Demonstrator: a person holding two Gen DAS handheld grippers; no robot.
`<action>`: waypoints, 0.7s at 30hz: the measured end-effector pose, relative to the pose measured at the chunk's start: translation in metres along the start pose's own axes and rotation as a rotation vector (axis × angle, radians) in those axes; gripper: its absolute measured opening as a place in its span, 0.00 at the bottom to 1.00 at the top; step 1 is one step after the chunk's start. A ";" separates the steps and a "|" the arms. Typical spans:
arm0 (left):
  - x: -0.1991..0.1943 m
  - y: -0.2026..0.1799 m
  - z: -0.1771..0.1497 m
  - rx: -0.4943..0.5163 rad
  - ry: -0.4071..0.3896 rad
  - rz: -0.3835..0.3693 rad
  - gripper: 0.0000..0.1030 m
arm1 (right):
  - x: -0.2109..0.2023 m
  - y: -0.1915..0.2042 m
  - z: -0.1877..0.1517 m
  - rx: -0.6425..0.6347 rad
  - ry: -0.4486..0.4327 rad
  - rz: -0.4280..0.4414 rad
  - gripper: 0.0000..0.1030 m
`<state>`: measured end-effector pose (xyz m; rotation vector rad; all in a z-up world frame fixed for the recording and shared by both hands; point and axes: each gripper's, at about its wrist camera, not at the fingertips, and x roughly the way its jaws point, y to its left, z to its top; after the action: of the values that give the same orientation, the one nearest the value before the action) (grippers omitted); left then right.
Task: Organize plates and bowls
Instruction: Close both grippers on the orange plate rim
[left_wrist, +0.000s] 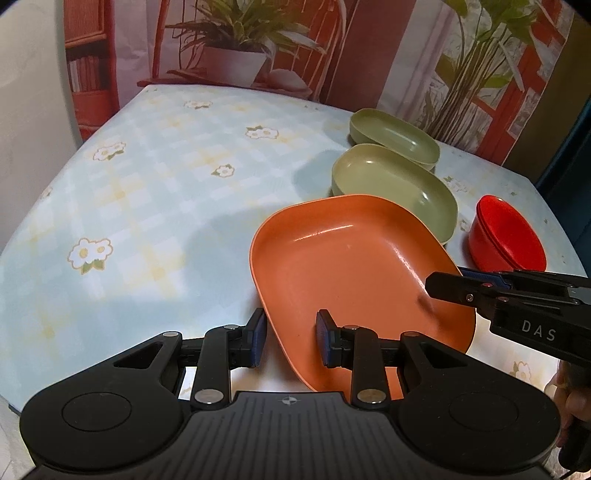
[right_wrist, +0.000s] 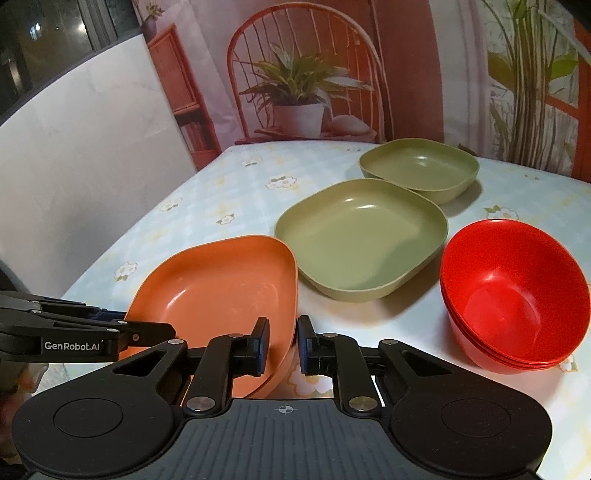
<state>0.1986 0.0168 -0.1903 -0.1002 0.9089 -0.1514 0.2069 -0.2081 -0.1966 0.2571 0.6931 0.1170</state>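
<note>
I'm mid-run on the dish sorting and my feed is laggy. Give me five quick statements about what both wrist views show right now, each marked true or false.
1. Both grippers straddle the orange plate's rim. True: the left gripper and right gripper each have one finger inside and one outside it.
2. The red bowls are spread apart in a row. False: they sit nested in one stack.
3. Two green plates rest on the tablecloth. True.
4. The orange plate lies flat, untouched. False: it looks tilted between the grippers.
5. The green plates are stacked together. False: they sit side by side.
</note>
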 end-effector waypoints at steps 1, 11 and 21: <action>-0.001 -0.001 0.001 0.004 -0.003 -0.001 0.30 | -0.001 0.000 0.000 0.002 -0.003 0.000 0.15; -0.005 -0.006 0.014 0.051 -0.030 -0.015 0.30 | -0.012 -0.003 0.002 0.025 -0.042 -0.002 0.15; 0.000 -0.017 0.037 0.099 -0.048 -0.038 0.30 | -0.018 -0.013 0.008 0.054 -0.073 -0.018 0.15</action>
<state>0.2260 0.0011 -0.1649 -0.0294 0.8507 -0.2282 0.1988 -0.2252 -0.1829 0.3050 0.6265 0.0711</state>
